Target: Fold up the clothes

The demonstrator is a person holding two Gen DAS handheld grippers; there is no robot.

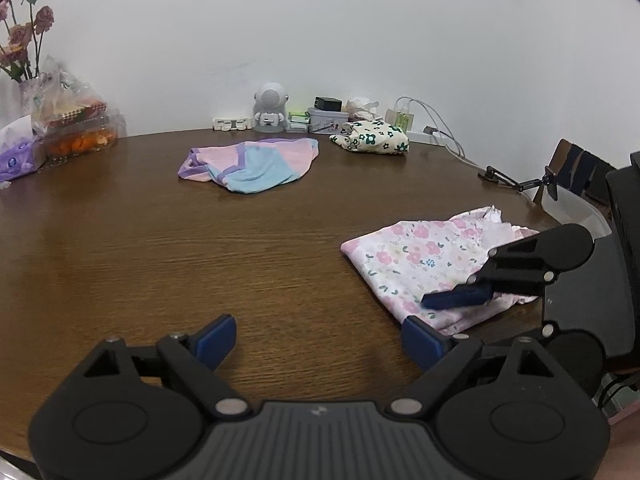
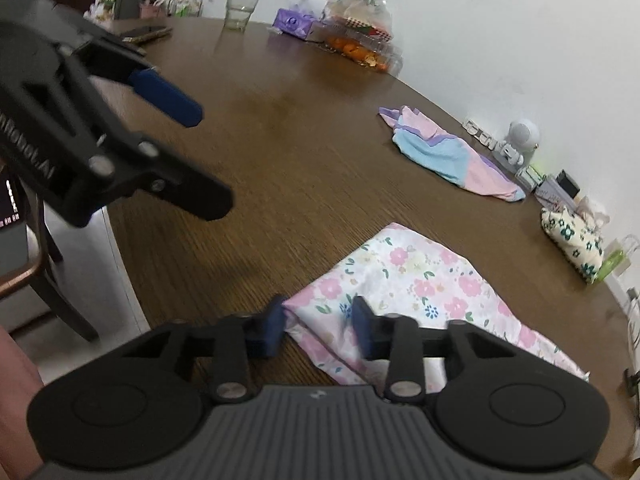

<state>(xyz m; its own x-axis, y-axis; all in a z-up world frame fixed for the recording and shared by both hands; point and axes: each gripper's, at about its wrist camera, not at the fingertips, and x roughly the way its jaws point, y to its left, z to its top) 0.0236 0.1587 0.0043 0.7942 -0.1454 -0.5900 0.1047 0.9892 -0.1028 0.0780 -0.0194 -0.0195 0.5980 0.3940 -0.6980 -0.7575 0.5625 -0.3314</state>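
Note:
A pink floral garment (image 1: 420,256) (image 2: 432,284) lies flat on the brown table (image 1: 160,248), near its right front edge. My right gripper (image 2: 318,322) (image 1: 456,300) straddles the garment's near corner. Its blue pads stand a little apart with a fold of cloth between them, and I see no pressure on the cloth. My left gripper (image 1: 320,340) (image 2: 210,160) hovers wide open over bare wood just left of the garment, holding nothing. A pastel pink, blue and purple garment (image 1: 248,164) (image 2: 452,160) lies further back. A folded cream cloth with green flowers (image 1: 372,138) (image 2: 572,240) sits by the wall.
Along the wall stand an astronaut figure (image 1: 270,110), a tin (image 1: 326,120) and chargers with cables (image 1: 436,128). Far left are a purple tissue pack (image 1: 18,156), boxed oranges (image 1: 80,142) and flowers (image 1: 24,36). A glass (image 2: 240,10), a phone (image 2: 146,33) and a chair (image 2: 48,280) also show.

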